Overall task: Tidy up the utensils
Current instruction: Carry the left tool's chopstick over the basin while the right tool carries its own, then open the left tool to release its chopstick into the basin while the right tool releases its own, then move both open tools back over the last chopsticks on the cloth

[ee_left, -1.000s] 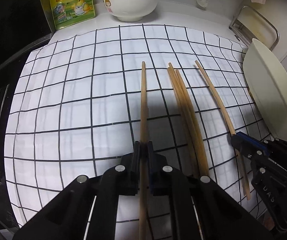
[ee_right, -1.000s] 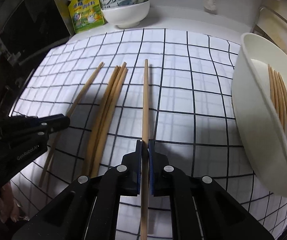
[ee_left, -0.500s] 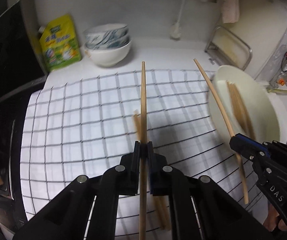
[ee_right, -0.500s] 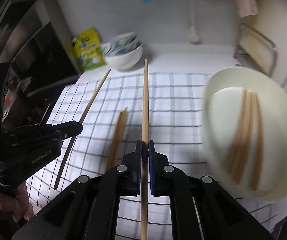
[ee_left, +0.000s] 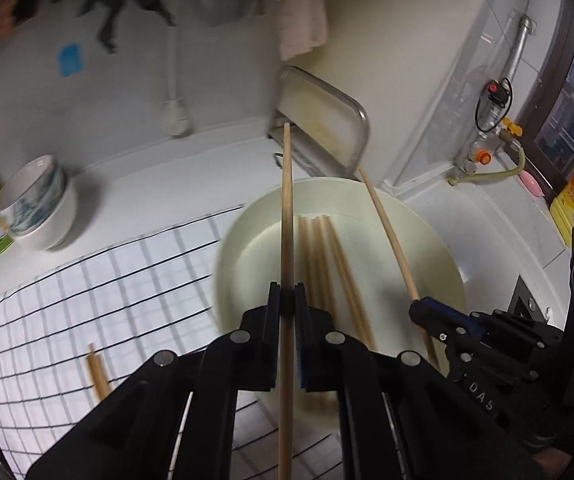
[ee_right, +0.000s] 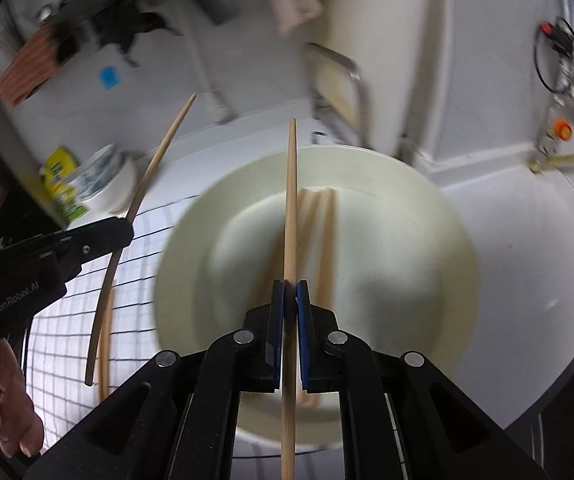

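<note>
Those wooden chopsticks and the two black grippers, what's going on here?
A person is sorting chopsticks with a gripper in each hand. The left gripper has its jaws shut on one long wooden chopstick, and the right gripper is shut on another wooden chopstick. Both are held above the cream-coloured oval dish, where several chopsticks already lie. A few more chopsticks are on the black-and-white checked cloth.

The right gripper [ee_right: 286, 312] pinches one wooden chopstick [ee_right: 289, 208] between its blue pads, above a cream oval dish [ee_right: 427, 248] in which more chopsticks [ee_right: 323, 224] lie, blurred. At the left, the left gripper [ee_right: 125, 232] clamps another chopstick [ee_right: 155, 168] over the checked cloth [ee_right: 67, 340]. A stack of bowls [ee_right: 103, 188] stands behind.
</note>
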Tool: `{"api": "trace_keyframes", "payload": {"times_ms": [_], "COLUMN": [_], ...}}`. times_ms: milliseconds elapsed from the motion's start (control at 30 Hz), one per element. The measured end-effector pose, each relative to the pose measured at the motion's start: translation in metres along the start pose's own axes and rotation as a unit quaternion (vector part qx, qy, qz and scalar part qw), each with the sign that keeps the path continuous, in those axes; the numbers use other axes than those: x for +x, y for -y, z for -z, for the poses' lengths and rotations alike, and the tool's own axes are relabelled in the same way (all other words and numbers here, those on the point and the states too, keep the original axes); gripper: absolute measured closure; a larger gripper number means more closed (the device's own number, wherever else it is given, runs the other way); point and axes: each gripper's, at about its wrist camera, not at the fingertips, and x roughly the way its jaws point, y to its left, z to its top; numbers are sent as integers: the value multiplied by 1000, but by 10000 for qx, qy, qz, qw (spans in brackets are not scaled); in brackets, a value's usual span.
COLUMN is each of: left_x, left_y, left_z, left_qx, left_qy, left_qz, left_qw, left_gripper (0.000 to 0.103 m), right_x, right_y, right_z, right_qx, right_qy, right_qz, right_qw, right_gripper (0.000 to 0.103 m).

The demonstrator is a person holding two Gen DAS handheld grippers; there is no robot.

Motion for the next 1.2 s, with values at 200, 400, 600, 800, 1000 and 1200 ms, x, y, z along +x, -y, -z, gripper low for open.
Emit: {"api": "trace_keyframes", "payload": {"times_ms": [200, 400, 600, 800, 1000, 1200], "left_x": [46, 68, 63, 49, 37, 23], "left_y": [23, 22, 15, 6, 3, 3], "left_z": [-6, -7, -7, -6, -2, 4], "left_qx": [173, 128, -59, -209, -207, -190], "left_qy": [-362, -632, -489, -406, -371, -307], "left_qz": [-50, -181, -392, -504, -568, -586], "left_qw": [9992, 9978, 9980, 9977, 9975, 9976], "left_gripper": [95, 95, 43, 42, 42, 42], "right_x": [22, 33, 31, 23, 12, 0], "right_y": [29, 35, 39, 39, 31, 22], "right_z": [-4, -3, -4, 1, 5, 5], "right_qx": [222, 246, 260, 238, 186, 117], "right_qy": [-190, -298, -235, -257, -224, -142], "right_qz": [-50, -107, -25, -9, 3, 2], "right_qw": [9996, 9992, 9994, 9994, 9996, 9998], "right_gripper": [97, 97, 86, 85, 84, 82]}}
